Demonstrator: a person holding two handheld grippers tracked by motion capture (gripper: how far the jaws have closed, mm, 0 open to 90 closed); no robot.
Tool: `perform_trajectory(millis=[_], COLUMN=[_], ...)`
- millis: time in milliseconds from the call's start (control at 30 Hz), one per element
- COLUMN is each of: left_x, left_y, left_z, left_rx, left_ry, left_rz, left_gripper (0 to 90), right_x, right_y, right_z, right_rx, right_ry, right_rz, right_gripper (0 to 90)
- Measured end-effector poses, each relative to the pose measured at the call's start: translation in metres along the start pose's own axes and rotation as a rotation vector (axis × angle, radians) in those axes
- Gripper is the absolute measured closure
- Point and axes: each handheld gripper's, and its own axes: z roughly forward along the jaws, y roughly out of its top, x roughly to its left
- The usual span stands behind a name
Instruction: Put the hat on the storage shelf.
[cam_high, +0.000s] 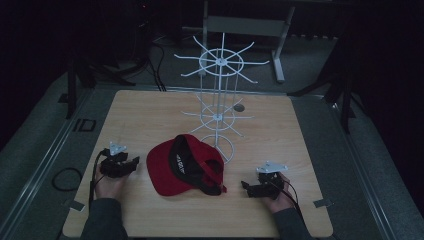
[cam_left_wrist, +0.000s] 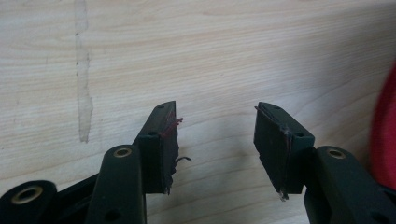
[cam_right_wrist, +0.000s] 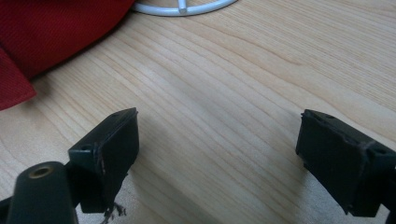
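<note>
- High view: red cap (cam_high: 172, 170) upside down on wooden table (cam_high: 150, 112), black inner band facing up, lying between both grippers.
- Left gripper (cam_high: 131, 164) just left of cap, near but not touching, resting low at table, held by left hand (cam_high: 107, 186).
- Right gripper (cam_high: 244, 185) just right of cap, tips pointing toward cap's strap end, small gap, held by right hand (cam_high: 280, 200).
- White wire rack (cam_high: 218, 95) upright beyond cap, round base ring close to cap's far side, ahead of right gripper.
- Left gripper view: left gripper (cam_left_wrist: 215, 135) jaws spread moderately wide, nothing between, bare wood in gap; red cap (cam_left_wrist: 385, 135) edge blurred at far right, beside right jaw.
- Right gripper view: right gripper (cam_right_wrist: 218, 144) jaws spread wide, holding nothing, only table (cam_right_wrist: 243, 93) in gap; red cap (cam_right_wrist: 51, 32) fabric ahead and to upper left, clear of jaws; rack base ring (cam_right_wrist: 182, 8) at top.
</note>
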Motion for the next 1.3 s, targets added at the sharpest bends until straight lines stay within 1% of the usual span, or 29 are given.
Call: perform_trajectory(millis=[67,133,167,200,233,267,300,333,367,400,467,500,533,567,633,667,700,733,767,800,867,900,967,1067,1100,1133,1233,1267,1300], left_x=[-0.002,-0.004,-0.005,-0.008,-0.008,-0.012,-0.012,-0.014,-0.019,-0.019,-0.024,-0.029,-0.031,-0.031,-0.037,-0.041,-0.041,-0.043,-0.043,-0.044,-0.046,-0.048,-0.051,-0.059,-0.059,-0.065,-0.071,-0.079,-0.079], left_y=[0.002,0.003,0.004,0.005,0.005,0.007,0.007,0.009,0.012,0.012,0.015,0.017,0.018,0.018,0.021,0.024,0.024,0.027,0.027,0.029,0.032,0.036,0.041,0.049,0.049,0.055,0.06,0.064,0.064], left_z=[-0.004,-0.006,-0.009,-0.014,-0.014,-0.017,-0.017,-0.019,-0.023,-0.023,-0.026,-0.028,-0.029,-0.029,-0.03,-0.03,-0.03,-0.03,-0.03,-0.029,-0.028,-0.027,-0.026,-0.024,-0.024,-0.023,-0.023,-0.023,-0.023], left_rx=[-0.022,-0.033,-0.045,-0.075,-0.075,-0.091,-0.091,-0.103,-0.12,-0.12,-0.135,-0.144,-0.148,-0.148,-0.152,-0.159,-0.159,-0.164,-0.164,-0.167,-0.173,-0.171,-0.178,-0.19,-0.19,-0.2,-0.213,-0.217,-0.217], left_ry=[-0.01,-0.013,-0.021,-0.048,-0.048,-0.061,-0.061,-0.072,-0.08,-0.08,-0.087,-0.094,-0.097,-0.097,-0.1,-0.11,-0.11,-0.115,-0.115,-0.128,-0.138,-0.148,-0.145,-0.147,-0.147,-0.153,-0.164,-0.168,-0.168], left_rz=[-0.005,-0.003,-0.002,0.0,0.0,0.01,0.01,0.016,0.033,0.033,0.051,0.068,0.078,0.078,0.102,0.116,0.116,0.129,0.129,0.131,0.137,0.146,0.152,0.179,0.179,0.192,0.202,0.229,0.229], left_gripper=[50.0,50.0,50.0,50.0,50.0,50.2,50.8,51.2,51.5,52.2,53.4,56.6,58.2,59.9,60.5,60.4,59.9,59.0,57.9,57.9,54.2,53.4,52.7,52.6,52.7,52.7,57.0,59.4,63.2], right_x=[0.0,0.0,0.0,0.0,0.0,0.0,0.0,0.0,0.0,0.0,0.0,0.0,0.0,0.0,0.0,0.0,0.0,0.0,0.0,0.0,0.0,0.0,0.0,0.0,0.0,0.0,0.0,0.0,0.0], right_y=[0.0,0.0,0.0,0.0,0.0,0.0,0.0,0.0,0.0,0.0,0.0,0.0,0.0,0.0,0.0,0.0,0.0,0.0,0.0,0.0,0.0,0.0,0.0,0.0,0.0,0.0,0.0,0.0,0.0], right_z=[0.0,0.0,0.0,0.0,0.0,0.0,0.0,0.0,0.0,0.0,0.0,0.0,0.0,0.0,0.0,0.0,0.0,0.0,0.0,0.0,0.0,0.0,0.0,0.0,0.0,0.0,0.0,0.0,0.0], right_rx=[0.0,0.0,0.0,0.0,0.0,0.0,0.0,0.0,0.0,0.0,0.0,0.0,0.0,0.0,0.0,0.0,0.0,0.0,0.0,0.0,0.0,0.0,0.0,0.0,0.001,0.002,0.002,0.002,0.002], right_ry=[0.0,0.0,0.0,0.0,0.0,0.0,0.0,0.0,0.0,0.0,0.0,0.0,0.0,0.0,0.0,0.0,0.0,0.0,0.0,0.0,0.0,0.0,0.0,0.0,0.0,0.0,0.0,0.0,0.0], right_rz=[0.0,0.0,0.0,0.0,0.0,0.0,0.0,0.0,0.0,0.0,0.0,0.0,0.0,0.0,0.0,0.0,0.0,0.0,0.0,0.0,0.0,0.0,0.0,0.0,0.001,0.002,0.002,0.001,0.001], right_gripper=[13.1,13.1,13.1,13.1,13.1,13.1,13.1,13.1,13.1,13.1,13.1,13.1,13.1,13.1,13.1,13.1,13.1,13.1,13.1,13.1,13.1,13.1,13.1,13.1,13.1,13.1,13.1,13.1,13.1])
